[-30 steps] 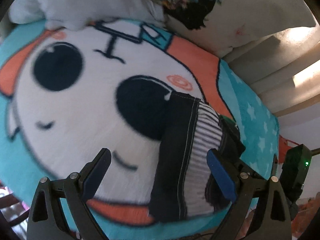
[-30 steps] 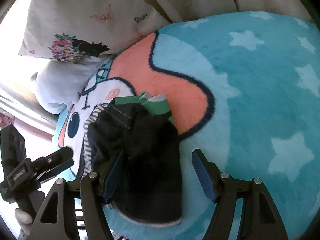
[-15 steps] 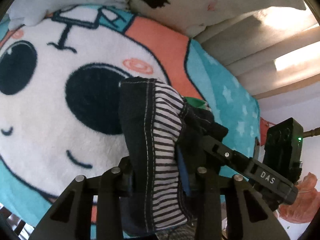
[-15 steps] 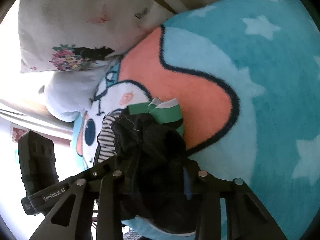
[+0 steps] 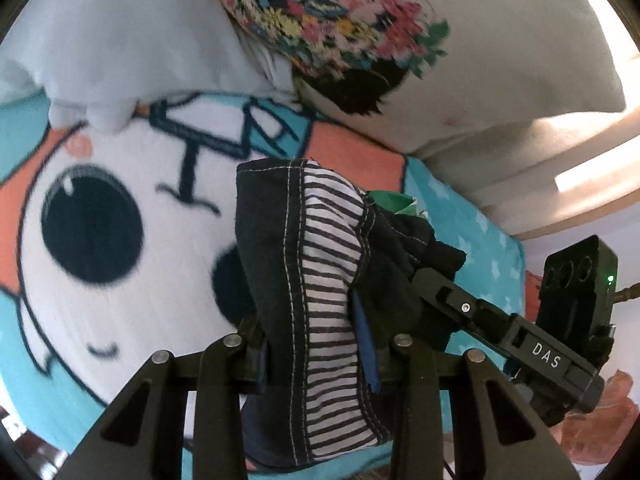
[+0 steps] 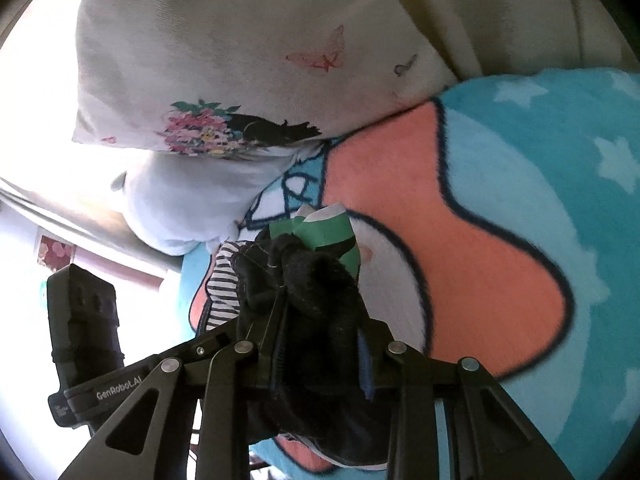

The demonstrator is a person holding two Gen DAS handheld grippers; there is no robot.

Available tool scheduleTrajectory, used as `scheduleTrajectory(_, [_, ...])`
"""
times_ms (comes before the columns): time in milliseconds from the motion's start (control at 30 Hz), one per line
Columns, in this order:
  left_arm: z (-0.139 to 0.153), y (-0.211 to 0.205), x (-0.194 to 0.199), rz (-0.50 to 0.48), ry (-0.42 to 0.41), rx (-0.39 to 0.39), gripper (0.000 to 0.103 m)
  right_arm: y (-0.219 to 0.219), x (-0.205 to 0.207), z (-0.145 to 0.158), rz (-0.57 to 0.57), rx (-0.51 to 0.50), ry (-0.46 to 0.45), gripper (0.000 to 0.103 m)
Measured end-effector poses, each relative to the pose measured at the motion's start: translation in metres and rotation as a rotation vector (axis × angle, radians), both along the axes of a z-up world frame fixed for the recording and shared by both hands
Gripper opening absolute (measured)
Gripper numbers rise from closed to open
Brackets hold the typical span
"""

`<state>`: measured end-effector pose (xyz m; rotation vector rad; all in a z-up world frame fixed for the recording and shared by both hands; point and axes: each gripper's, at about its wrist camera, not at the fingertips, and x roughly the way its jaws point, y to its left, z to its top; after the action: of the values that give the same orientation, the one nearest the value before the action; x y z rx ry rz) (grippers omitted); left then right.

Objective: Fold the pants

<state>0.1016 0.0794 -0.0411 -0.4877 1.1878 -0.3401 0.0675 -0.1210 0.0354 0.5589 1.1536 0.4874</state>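
Note:
The pants (image 5: pixel 280 264) are dark, with a black-and-white striped lining and a green-and-white band, bunched in a folded bundle above a cartoon-face blanket (image 5: pixel 120 300). My left gripper (image 5: pixel 316 356) is shut on the bundle's striped side. My right gripper (image 6: pixel 320 364) is shut on the dark side of the pants (image 6: pixel 316 292). The two grippers hold the bundle close together, and the right gripper's body (image 5: pixel 520 344) shows at the right of the left wrist view.
A cream pillow with a floral print (image 5: pixel 340 28) and a pale blue pillow (image 5: pixel 112 48) lie at the head of the blanket. Cream curtains (image 6: pixel 500 12) hang behind. The blanket's teal star-patterned part (image 6: pixel 560 168) lies to the right.
Both grippers went from open beside the pants to shut on them. The bundle has since been lifted and carried toward the pillows.

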Motion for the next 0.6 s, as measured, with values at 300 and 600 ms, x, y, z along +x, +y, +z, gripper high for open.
scheduleTrajectory(300, [-0.019, 0.008, 0.041, -0.022, 0.011, -0.010, 0.034, 0.022, 0.043, -0.011, -0.030, -0.080, 0.015, 0.031])
scheduleTrajectory(600, [-0.036, 0.006, 0.061, -0.057, 0.016, 0.034, 0.034, 0.030, 0.063, -0.027, -0.059, -0.125, 0.043, 0.031])
